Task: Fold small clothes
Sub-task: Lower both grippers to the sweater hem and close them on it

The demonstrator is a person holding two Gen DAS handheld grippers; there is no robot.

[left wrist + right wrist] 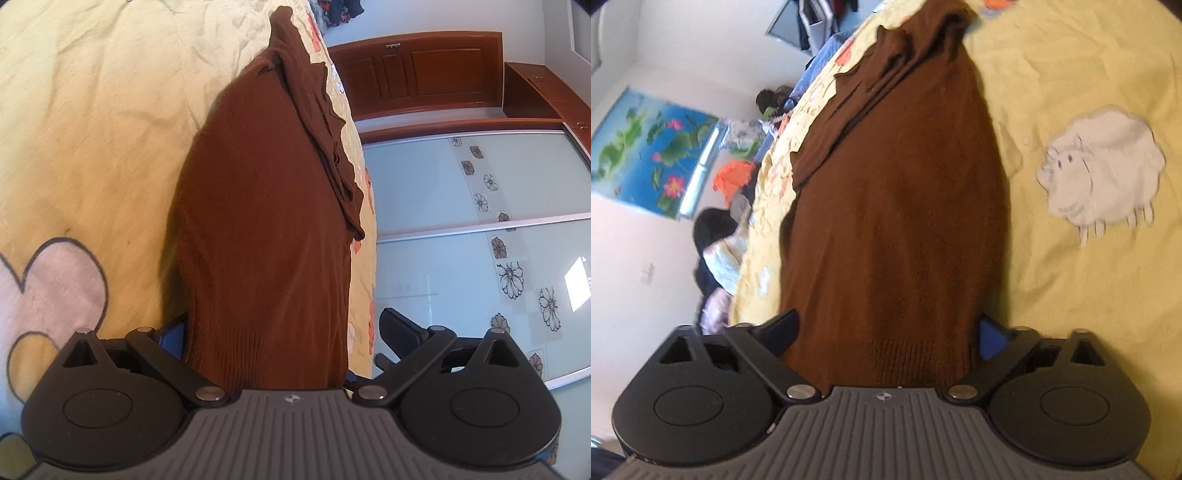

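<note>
Brown sweater [266,229] [897,221]: on yellow bedspread [92,129], long axis bottom centre to top of frame, ribbed hem nearest. Left gripper [288,339] and right gripper [886,332]: fingers spread, hem between.

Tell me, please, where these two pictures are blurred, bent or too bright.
Left wrist view: sharp brown sweater; fisheye bends the wardrobe door rails; a bright window reflection glares on its glass. Right wrist view: softer, the lotus poster and clothes pile smeared; the yellow bedspread curves strongly.
</note>
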